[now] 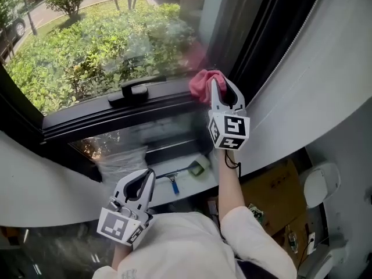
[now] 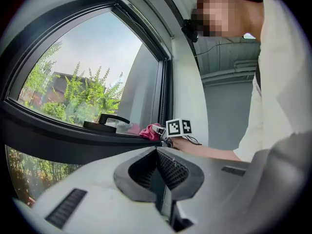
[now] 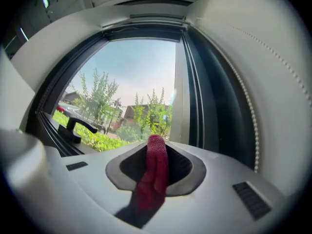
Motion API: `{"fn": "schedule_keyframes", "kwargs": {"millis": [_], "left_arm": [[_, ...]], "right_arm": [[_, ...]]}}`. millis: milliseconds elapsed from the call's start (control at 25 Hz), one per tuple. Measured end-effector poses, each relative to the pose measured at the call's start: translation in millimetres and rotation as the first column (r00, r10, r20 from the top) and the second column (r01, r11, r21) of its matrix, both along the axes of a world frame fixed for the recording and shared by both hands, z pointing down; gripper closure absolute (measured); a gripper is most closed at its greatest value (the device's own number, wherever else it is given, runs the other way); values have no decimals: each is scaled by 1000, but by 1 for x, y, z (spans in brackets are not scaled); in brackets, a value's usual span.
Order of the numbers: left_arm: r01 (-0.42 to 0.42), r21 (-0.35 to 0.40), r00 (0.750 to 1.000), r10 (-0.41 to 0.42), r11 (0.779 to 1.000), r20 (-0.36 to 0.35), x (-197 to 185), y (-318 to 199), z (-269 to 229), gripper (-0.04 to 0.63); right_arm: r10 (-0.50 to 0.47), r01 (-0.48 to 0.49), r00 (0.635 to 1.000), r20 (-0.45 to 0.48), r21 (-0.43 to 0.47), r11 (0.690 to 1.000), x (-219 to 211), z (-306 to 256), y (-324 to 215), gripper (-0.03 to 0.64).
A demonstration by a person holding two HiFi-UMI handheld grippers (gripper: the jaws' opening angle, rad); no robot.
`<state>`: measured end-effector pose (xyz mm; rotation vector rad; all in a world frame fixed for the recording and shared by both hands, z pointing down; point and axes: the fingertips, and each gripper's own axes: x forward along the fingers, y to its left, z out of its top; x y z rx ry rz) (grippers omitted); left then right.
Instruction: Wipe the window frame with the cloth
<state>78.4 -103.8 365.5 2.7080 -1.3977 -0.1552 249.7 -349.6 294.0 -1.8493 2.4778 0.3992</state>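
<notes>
WIPING THE WINDOW: Our right hand-held gripper (image 1: 221, 87) is clenched on the pink cloth (image 1: 203, 83). The cloth's bunched end rests against the dark frame (image 1: 99, 120) at the right end of its horizontal rail, just short of the corner where the upright rises. The handle (image 1: 133, 89) sits on the same rail, to the left of the cloth. Our left hand-held gripper (image 1: 145, 180) hangs low, well apart from the frame, its jaws closed together on nothing. To wipe well, we judge, the cloth should be drawn along the rail under steady pressure. The grip should be firm enough that the fabric does not slip out. The cloth should be worked into the corner and lifted around the handle rather than snagged on it.
</notes>
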Motion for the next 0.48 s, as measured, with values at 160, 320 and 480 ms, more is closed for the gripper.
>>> {"fn": "schedule_keyframes", "kwargs": {"millis": [160,320,480], "left_arm": [[1,-14,1000,-1,1000,-7,-11,3,2,584],[11,-34,1000,-11,999,-8,-25,0,5,584],[-3,-44,1000,2,999,-7,-28,-3,7,584]], "right_arm": [[122,-125,990,-70,-50,991,11,17,-15,523],[168,-171,985,-46,-65,983,20,24,-24,523],[176,-178,984,-37,-65,982,21,26,-25,525]]}}
